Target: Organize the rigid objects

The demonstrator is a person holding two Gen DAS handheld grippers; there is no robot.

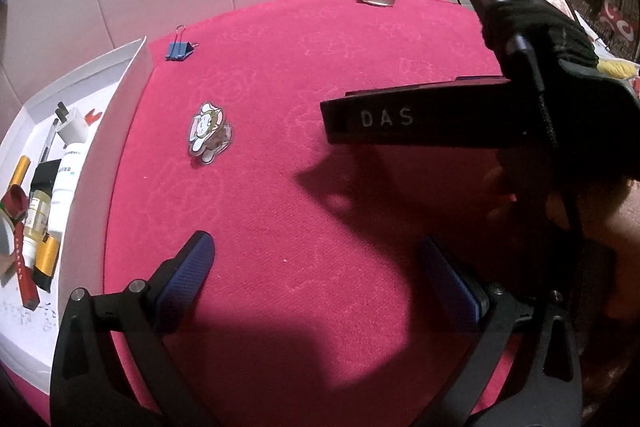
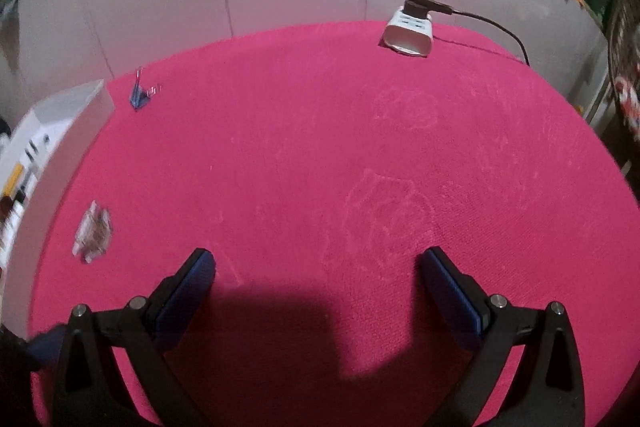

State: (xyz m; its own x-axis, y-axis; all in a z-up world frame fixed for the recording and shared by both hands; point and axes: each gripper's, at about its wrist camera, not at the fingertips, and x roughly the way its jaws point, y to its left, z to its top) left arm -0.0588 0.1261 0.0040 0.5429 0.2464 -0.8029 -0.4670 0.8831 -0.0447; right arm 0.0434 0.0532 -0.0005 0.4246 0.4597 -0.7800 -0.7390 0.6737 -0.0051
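Red-covered worktop (image 1: 320, 67) with white box (image 1: 100, 163) at its left edge, already holding small items. Left tool (image 1: 316, 267) and right tool (image 2: 316, 275) both stand with jaws apart, empty. Acrylic charm (image 1: 210, 131) lies ahead-left of the left tool, the nearer one, long axis pointing away; blue binder clip (image 1: 178, 50) lies farther, near the box corner.

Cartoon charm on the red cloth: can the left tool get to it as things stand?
Probably yes. The left tool is open and empty, and the cartoon charm lies flat ahead of it, slightly left, with only bare red cloth between. The right tool's body hangs off to the right, clear of that path.
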